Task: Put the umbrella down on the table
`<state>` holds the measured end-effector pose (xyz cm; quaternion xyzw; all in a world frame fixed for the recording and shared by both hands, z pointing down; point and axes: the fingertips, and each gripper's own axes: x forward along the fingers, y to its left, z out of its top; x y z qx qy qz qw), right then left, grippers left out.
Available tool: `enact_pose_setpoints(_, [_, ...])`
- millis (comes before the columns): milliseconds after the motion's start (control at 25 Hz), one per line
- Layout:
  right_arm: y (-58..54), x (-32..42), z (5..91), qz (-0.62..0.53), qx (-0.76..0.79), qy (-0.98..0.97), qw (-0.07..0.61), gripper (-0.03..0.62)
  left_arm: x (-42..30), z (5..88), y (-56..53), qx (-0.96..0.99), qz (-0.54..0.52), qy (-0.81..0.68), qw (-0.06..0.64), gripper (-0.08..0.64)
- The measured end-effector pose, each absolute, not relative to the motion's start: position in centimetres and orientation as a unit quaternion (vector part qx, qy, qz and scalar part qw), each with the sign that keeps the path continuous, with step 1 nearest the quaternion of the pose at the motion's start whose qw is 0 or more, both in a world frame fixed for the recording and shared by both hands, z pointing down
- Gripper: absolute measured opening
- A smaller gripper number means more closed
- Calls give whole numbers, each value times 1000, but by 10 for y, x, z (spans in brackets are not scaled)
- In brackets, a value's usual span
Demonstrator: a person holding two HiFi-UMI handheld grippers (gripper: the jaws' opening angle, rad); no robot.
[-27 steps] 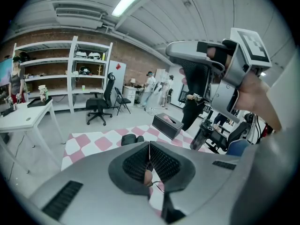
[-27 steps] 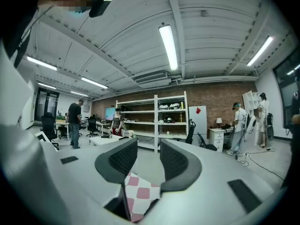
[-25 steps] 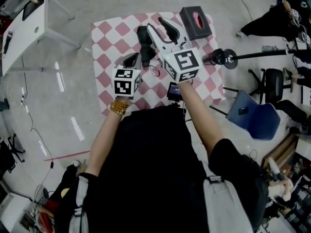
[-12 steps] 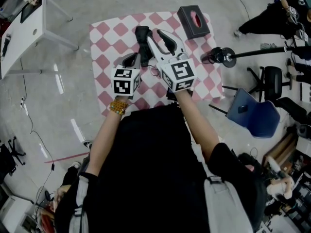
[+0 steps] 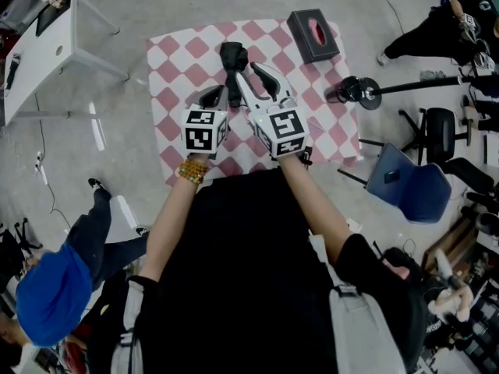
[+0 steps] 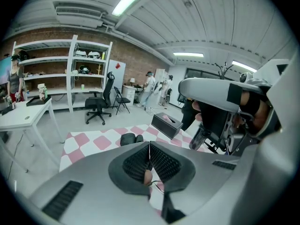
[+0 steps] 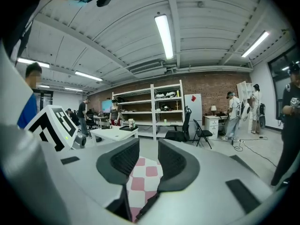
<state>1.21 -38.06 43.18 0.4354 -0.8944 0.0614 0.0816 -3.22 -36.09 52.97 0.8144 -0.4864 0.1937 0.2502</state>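
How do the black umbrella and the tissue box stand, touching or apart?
Apart. The head view shows several bare squares of the checkered cloth between the umbrella and the tissue box.

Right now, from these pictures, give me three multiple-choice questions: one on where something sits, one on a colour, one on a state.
1. Where on the checked cloth is the dark tissue box? A far right corner; B near left corner; C centre.
2. The cloth's checks are: A blue and white; B pink and white; C green and yellow.
3. The black umbrella is: A opened wide; B turned inside out; C folded up.
Answers: 1 A, the head view shows it there. 2 B, pink and white squares. 3 C, a slim dark bundle.
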Motion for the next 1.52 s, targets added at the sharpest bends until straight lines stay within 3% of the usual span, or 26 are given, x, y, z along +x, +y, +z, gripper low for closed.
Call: enact_pose_setpoints(1520, [-340, -19, 475, 83, 390, -909, 120, 80, -41, 543, -346, 802, 204, -498, 259, 15])
